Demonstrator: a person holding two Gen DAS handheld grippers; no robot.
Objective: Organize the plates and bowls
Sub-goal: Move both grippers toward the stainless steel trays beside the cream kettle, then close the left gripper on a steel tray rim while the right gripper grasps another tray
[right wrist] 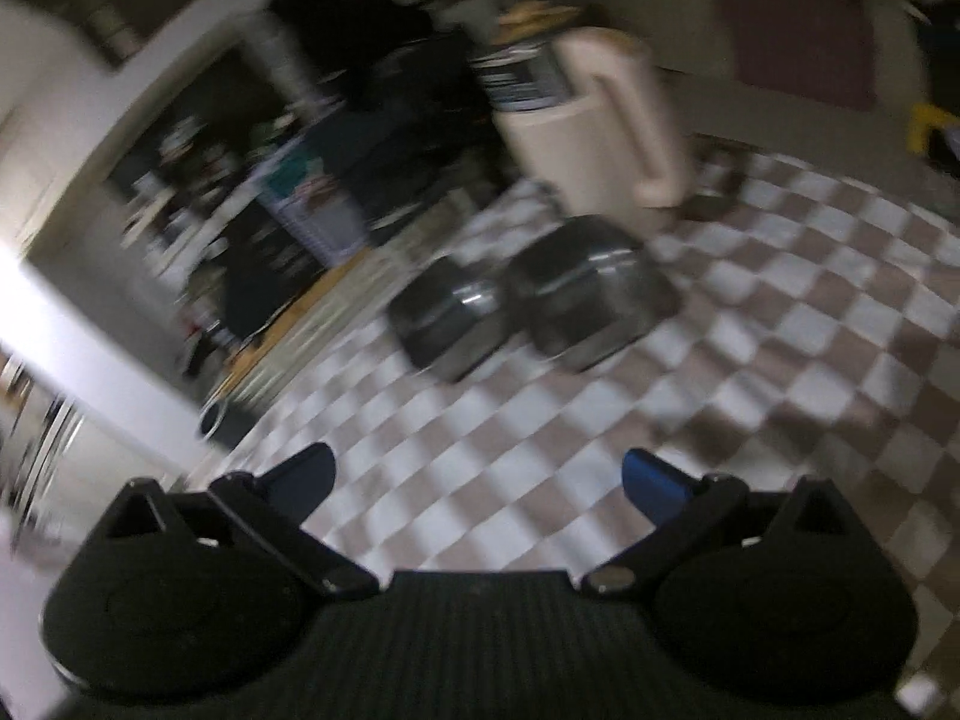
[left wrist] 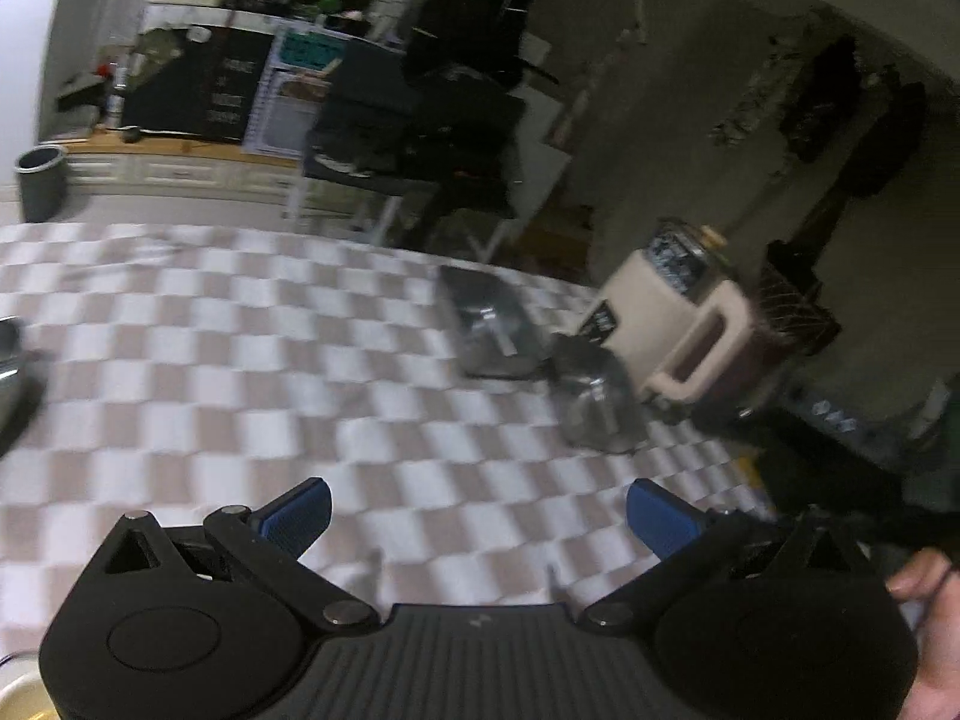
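Note:
Two shiny metal dishes sit side by side on the checkered tablecloth (left wrist: 240, 360). In the left wrist view the farther dish (left wrist: 489, 324) and the nearer dish (left wrist: 594, 402) lie ahead and to the right of my left gripper (left wrist: 479, 519), which is open with nothing between its blue pads. The right wrist view is blurred; there the left dish (right wrist: 447, 315) and the right dish (right wrist: 591, 291) lie well ahead of my right gripper (right wrist: 479, 489), also open and empty. A metal rim (left wrist: 9, 360) shows at the left edge.
A cream jug with a handle (left wrist: 684, 324) stands right behind the dishes, also as the cream jug (right wrist: 600, 126) in the right wrist view. A grey bin (left wrist: 39, 180) stands on the floor beyond the table. A hand (left wrist: 930, 630) shows at the lower right. Dark cluttered furniture fills the background.

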